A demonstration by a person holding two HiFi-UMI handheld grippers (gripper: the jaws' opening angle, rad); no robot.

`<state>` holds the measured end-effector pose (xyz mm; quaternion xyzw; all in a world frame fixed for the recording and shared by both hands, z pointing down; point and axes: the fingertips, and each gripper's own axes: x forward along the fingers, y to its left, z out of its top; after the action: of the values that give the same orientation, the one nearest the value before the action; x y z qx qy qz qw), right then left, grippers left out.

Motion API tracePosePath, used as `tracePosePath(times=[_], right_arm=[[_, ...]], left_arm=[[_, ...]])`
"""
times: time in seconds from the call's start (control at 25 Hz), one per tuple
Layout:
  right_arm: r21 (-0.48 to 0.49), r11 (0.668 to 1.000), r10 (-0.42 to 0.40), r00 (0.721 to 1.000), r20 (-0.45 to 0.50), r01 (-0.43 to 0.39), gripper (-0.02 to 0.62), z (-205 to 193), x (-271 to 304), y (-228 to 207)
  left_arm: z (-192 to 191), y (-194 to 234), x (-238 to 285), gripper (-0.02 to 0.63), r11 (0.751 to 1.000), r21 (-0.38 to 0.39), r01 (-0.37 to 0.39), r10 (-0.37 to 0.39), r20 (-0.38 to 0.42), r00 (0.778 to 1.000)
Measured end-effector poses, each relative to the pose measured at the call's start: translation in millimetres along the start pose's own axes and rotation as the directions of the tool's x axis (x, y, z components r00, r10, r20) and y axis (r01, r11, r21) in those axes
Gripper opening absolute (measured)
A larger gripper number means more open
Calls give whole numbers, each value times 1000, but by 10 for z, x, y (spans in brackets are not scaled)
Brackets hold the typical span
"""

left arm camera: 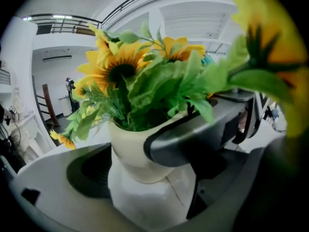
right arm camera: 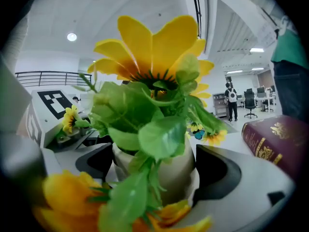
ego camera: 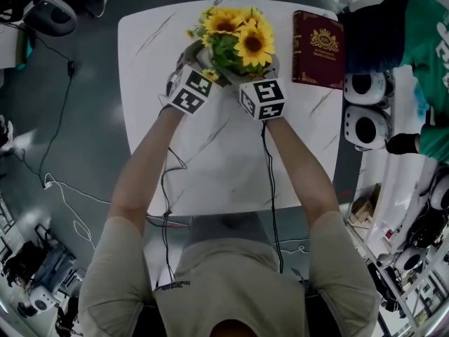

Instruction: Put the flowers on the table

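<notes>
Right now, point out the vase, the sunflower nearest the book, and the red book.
vase (left arm camera: 130,149): left gripper view, on its cream body below the rim.
sunflower (ego camera: 253,43): head view, on the bloom's dark centre.
red book (ego camera: 318,48): head view, on the middle of its cover.

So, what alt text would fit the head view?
From above: a person's left gripper and right gripper clasp a pot of sunflowers at the far end of a white table. A dark red book lies to its right.

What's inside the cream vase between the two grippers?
Sunflowers and green leaves rise out of the cream vase. The foliage covers its mouth, so the stem bottoms and any filling cannot be seen.
</notes>
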<state>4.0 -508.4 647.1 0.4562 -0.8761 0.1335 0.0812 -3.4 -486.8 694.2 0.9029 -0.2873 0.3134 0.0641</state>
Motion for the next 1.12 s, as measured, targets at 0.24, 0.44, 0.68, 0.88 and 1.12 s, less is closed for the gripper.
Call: tracePosePath(times=[0.24,0.44,0.68,0.88,1.12], right_arm=[[-15,1000,-6,1000,-4,6,528,-73,-31,15],[-36,999,-18,1000,12,18,528,-40,-44,18],[-80,995,-57,996,73,63,526,22,-108,21],[-48,996,-69,994,85,73,526,36,-161,40],[-38,996,-80,994,76,83,526,80,-387,145]], left_arm=[[-61,-30,14,480,998,58,-31,31,-13,999],[-54,-23,2,480,998,47,-46,47,-2,999],[-44,-22,-8,480,997,41,-62,62,10,998],[-28,-39,-66,480,998,10,-62,61,32,998],[-10,-144,-234,480,997,-4,-81,81,62,995]])
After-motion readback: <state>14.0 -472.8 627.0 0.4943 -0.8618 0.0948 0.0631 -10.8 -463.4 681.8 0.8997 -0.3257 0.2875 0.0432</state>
